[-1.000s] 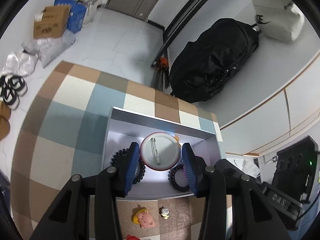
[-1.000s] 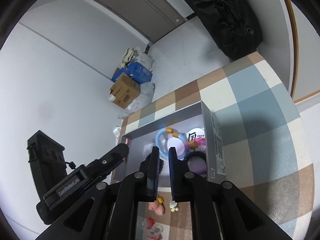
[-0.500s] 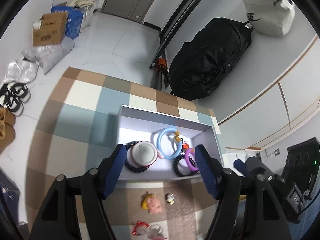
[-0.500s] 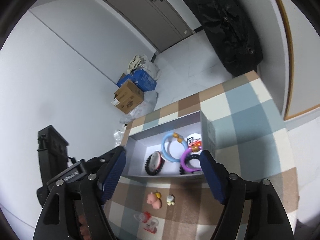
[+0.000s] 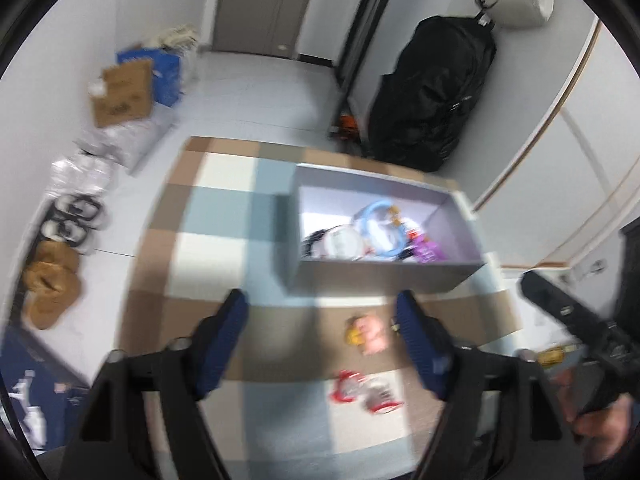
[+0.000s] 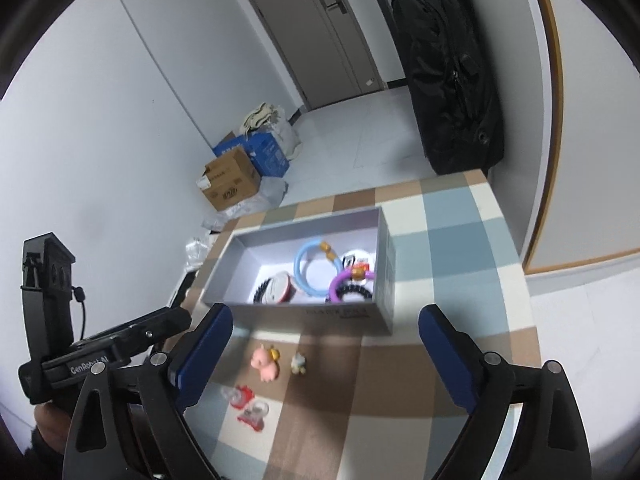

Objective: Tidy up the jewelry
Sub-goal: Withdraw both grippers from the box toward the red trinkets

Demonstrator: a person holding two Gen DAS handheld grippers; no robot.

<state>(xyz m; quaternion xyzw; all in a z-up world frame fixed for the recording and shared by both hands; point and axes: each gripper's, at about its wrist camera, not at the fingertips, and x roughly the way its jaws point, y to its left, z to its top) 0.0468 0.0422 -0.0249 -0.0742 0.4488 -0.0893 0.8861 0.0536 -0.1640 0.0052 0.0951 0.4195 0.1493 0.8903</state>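
A grey box (image 6: 304,314) (image 5: 380,278) stands on the checked cloth. It holds a blue ring (image 6: 318,270), a purple ring (image 6: 340,282), black coil ties (image 6: 354,290) and a round white badge (image 6: 276,290) (image 5: 340,242). A pink pig charm (image 6: 264,364) (image 5: 370,334), a tiny white figure (image 6: 298,362) and red clips (image 6: 246,402) (image 5: 362,392) lie in front of the box. My left gripper (image 5: 320,304) and right gripper (image 6: 325,316) hover before the box. Both jaws are opening, with nothing gripped between them.
The checked cloth (image 6: 452,240) ends near a white wall at the right. A black bag (image 6: 444,80) stands behind the table. Cardboard boxes (image 6: 232,180) and shoes (image 5: 52,276) lie on the floor at the left. A hand (image 5: 600,428) holds the other gripper.
Both grippers drew back from the box and spread wide. The left one let go of the round badge, which now lies in the box. The right went from shut to wide open.
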